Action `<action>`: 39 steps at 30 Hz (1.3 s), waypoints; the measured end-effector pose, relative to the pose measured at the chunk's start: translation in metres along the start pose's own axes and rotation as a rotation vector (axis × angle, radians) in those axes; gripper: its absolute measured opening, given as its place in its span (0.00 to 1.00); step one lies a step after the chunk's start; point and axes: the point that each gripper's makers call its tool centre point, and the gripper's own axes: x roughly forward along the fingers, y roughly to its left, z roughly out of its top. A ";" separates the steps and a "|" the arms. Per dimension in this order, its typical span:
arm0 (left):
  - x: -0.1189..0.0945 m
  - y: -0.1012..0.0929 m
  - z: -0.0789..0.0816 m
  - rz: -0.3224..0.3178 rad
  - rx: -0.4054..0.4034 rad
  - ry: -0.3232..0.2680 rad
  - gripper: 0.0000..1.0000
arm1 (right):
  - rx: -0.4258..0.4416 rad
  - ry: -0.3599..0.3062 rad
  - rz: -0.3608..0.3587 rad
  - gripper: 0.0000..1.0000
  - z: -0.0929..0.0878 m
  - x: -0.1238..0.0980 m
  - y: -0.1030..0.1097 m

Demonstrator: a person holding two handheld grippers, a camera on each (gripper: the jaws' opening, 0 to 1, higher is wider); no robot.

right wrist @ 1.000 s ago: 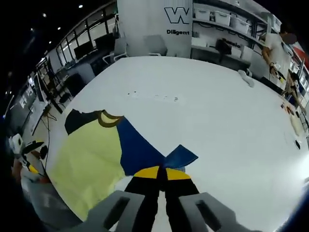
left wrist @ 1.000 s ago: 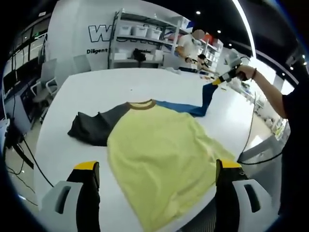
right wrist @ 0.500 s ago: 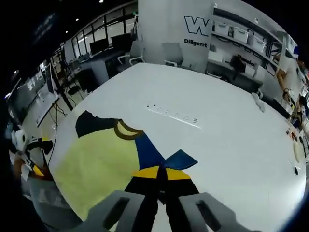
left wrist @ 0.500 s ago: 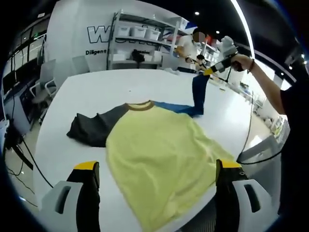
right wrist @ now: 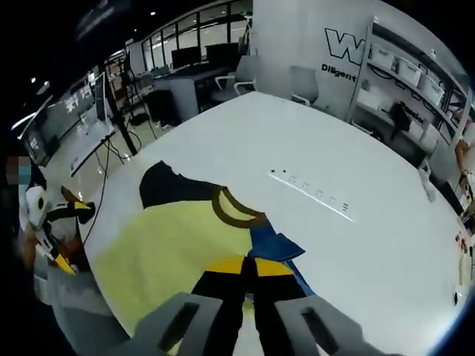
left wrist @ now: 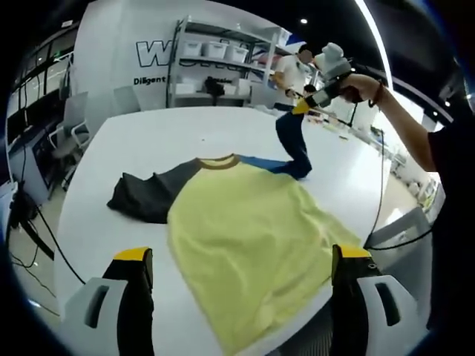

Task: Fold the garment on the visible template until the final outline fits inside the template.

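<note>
Shirt (left wrist: 245, 230) lies flat on white table (left wrist: 148, 133), long axis from near edge hem to brown collar (left wrist: 217, 161) pointing away. Right gripper (right wrist: 251, 271) pinches blue sleeve (left wrist: 293, 141), lifted above table. Left gripper (left wrist: 237, 259) spread wide (holding nothing). Wall lettering: "W", "Diligent", partly cut off.

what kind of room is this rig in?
Probably a lab or workshop inside an open office. A big white table carries the yellow shirt, metal shelving holds storage bins against a wall with lettering, and desks with monitors and office chairs stand behind.
</note>
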 end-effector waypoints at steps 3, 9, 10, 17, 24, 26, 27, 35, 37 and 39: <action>0.000 0.001 0.000 0.002 0.000 -0.002 0.99 | -0.027 -0.017 0.029 0.00 0.011 0.006 0.017; 0.001 0.001 0.002 0.004 0.000 -0.006 0.99 | -0.084 -0.003 0.081 0.00 0.021 0.029 0.056; 0.001 0.001 0.002 0.004 0.000 -0.006 0.99 | -0.087 -0.001 0.087 0.00 0.022 0.032 0.060; 0.003 0.001 0.002 0.006 0.006 -0.004 0.99 | -0.120 0.009 0.116 0.00 0.030 0.057 0.087; 0.003 0.004 0.002 0.011 0.007 -0.005 0.99 | -0.128 0.028 0.128 0.00 0.031 0.073 0.106; 0.003 0.005 0.003 0.013 0.006 -0.007 0.99 | -0.121 0.034 0.147 0.00 0.032 0.079 0.116; 0.003 0.005 0.003 0.012 0.007 -0.008 0.99 | -0.120 0.038 0.152 0.00 0.033 0.082 0.119; 0.006 0.005 0.002 0.011 0.012 0.002 0.99 | -0.197 0.102 0.154 0.00 0.018 0.116 0.145; 0.008 0.005 0.002 0.009 0.014 0.006 0.99 | -0.202 0.119 0.164 0.00 0.012 0.123 0.151; 0.009 0.005 0.002 0.007 0.020 0.007 0.99 | -0.214 0.128 0.176 0.00 0.006 0.132 0.159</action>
